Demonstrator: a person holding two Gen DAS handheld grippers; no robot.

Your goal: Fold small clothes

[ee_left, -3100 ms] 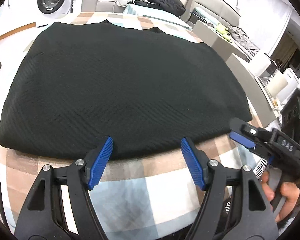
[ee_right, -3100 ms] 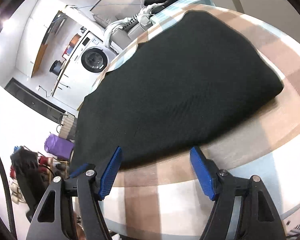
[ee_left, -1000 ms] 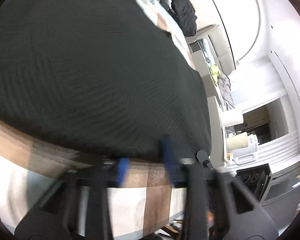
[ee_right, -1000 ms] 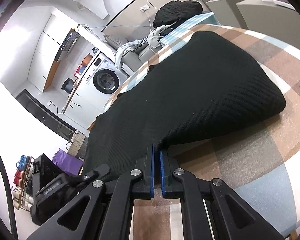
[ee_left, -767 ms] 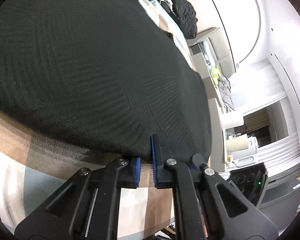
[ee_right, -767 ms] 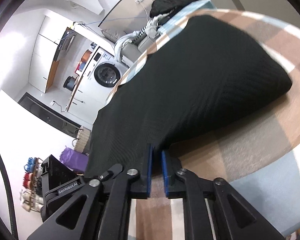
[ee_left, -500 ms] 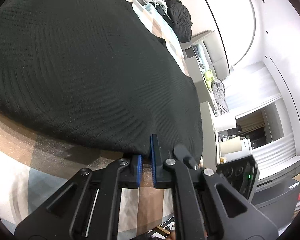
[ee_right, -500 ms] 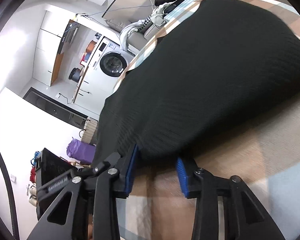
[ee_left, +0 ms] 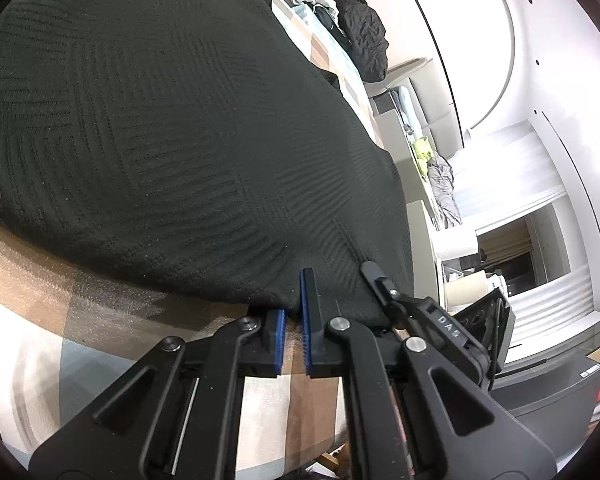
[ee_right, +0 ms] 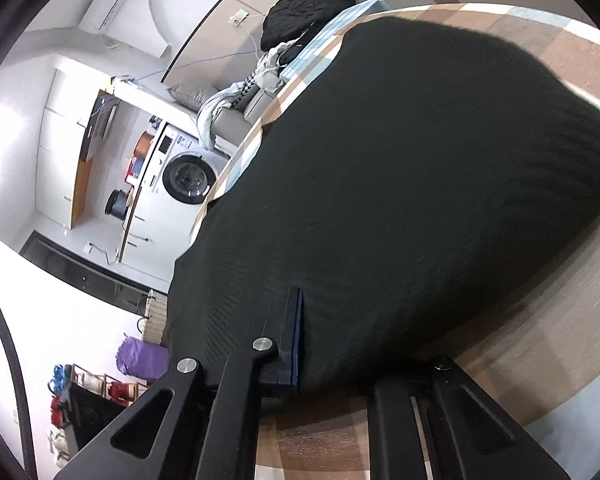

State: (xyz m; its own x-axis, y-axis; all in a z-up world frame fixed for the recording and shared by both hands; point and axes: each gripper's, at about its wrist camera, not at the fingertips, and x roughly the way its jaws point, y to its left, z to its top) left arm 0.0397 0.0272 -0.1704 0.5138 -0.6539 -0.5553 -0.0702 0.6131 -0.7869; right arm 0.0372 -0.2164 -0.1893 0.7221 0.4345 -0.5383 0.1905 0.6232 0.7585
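left wrist view: you are looking along your left gripper (ee_left: 293, 334), whose two blue-padded fingers (ee_left: 278, 334) are pressed nearly together and pinch the near hem of one black knit garment (ee_left: 160, 128). that garment lies spread flat over the checked brown, white and pale blue surface (ee_left: 40, 352), covering most of it. just to the right, touching the same hem, sits your right gripper (ee_left: 412, 312); the white letters "das" can be read on its black body. behind it a black box (ee_left: 488, 320) shows round sockets. farther back you see one crumpled black jacket (ee_left: 364, 40) on a pale sofa, a small yellow-green item (ee_left: 422, 150) and a grey bundle of cloth (ee_left: 444, 184).

right wrist view: your right gripper (ee_right: 312, 344) has just been closing its fingers, and the garment (ee_right: 420, 200) is between them. one blue-padded finger (ee_right: 296, 340) stands against the cloth edge, while the other is hidden under the fabric, which drapes over it and blocks the view. at left stands one white front-loading washing machine (ee_right: 184, 180); its panel markings are too small to read. near it are an orange pot (ee_right: 143, 146), a dark pot (ee_right: 116, 204) and, lower down, one purple bag (ee_right: 140, 356). the black jacket (ee_right: 308, 8) lies at the far end of the surface (ee_right: 560, 320).
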